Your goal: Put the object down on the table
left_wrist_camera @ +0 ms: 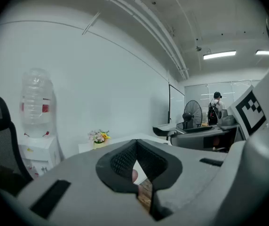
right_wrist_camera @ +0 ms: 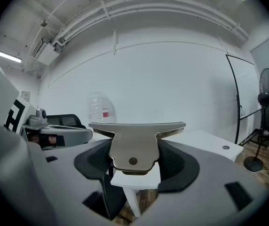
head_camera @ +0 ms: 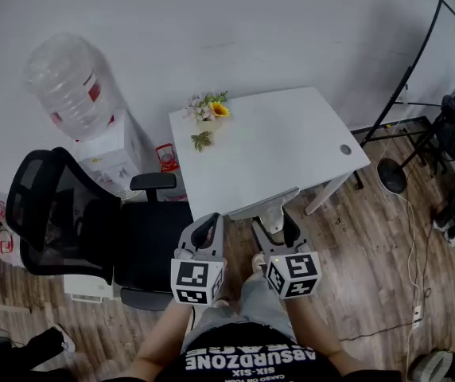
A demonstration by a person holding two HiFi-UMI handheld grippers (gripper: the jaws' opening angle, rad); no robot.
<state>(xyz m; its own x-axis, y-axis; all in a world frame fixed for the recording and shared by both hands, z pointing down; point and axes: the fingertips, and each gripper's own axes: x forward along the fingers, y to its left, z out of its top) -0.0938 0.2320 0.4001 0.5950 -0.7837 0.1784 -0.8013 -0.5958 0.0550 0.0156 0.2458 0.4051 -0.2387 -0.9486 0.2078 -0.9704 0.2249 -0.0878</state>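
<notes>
Object [right_wrist_camera: 134, 147]: flat metal piece, dull silver-beige, matte. From L to R it has a thin wing out left, then a broad body tapering down to a rounded bottom edge w/ one small round rivet or hole at centre, then a matching wing out right. Top edge is straight & level. Can't tell what kind of item it is.

L gripper [left_wrist_camera: 135, 145]: jaws together at the tips, nothing betw. them.

R gripper [right_wrist_camera: 137, 164]: jaws stand wide and are clamped on the object's body. There is a dark pad [right_wrist_camera: 94, 161] against each side, and the wings stick out above the pads. The object is up in the air, just short of the near edge of the white table [head_camera: 283, 146], over the wood floor [head_camera: 355, 245]. It is not on the tabletop.
</notes>
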